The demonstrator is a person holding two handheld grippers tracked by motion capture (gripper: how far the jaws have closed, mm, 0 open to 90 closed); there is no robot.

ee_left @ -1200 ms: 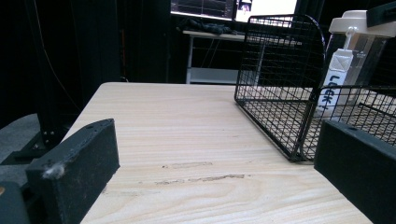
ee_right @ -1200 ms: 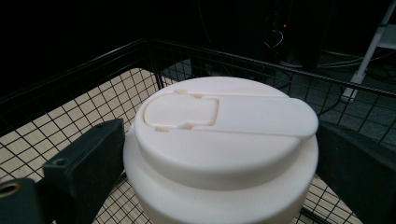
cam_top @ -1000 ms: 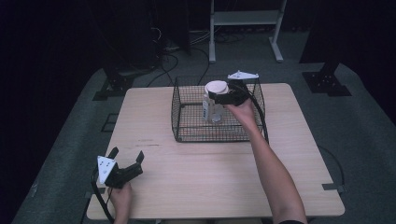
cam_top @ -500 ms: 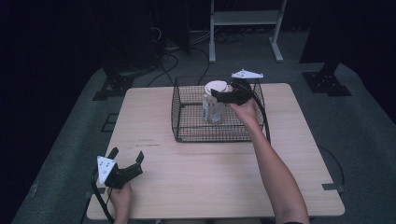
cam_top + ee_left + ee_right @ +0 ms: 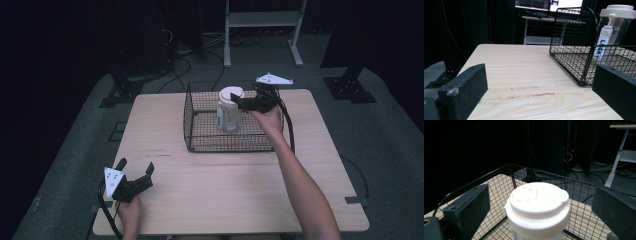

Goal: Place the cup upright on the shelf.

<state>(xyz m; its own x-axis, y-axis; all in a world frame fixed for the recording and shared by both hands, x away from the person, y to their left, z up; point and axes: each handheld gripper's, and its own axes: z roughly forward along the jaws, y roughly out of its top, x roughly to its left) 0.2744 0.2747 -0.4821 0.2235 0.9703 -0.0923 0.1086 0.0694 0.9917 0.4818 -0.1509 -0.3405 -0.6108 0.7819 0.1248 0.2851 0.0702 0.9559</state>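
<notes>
A clear jar (image 5: 227,114) with a white lid stands upright inside a black wire basket (image 5: 200,136) at the back middle of the wooden table (image 5: 225,185). My right gripper (image 5: 239,102) is at the jar's lid from the right, open. In the right gripper view the lid (image 5: 539,202) sits between and just ahead of the wide-apart jaws, touching neither. My left gripper (image 5: 135,166) rests at the table's front left corner, open and holding nothing. From the left gripper view, the basket (image 5: 571,50) and the jar (image 5: 610,32) stand far ahead on the right.
A white metal stand (image 5: 260,30) and loose cables (image 5: 200,50) lie on the floor beyond the table. Black stand bases (image 5: 350,85) sit at both back corners. Bare tabletop stretches between the left gripper and the basket.
The right gripper has drawn back slightly to the right from the jar's lid. The jar stays upright in the basket. The left gripper has not moved.
</notes>
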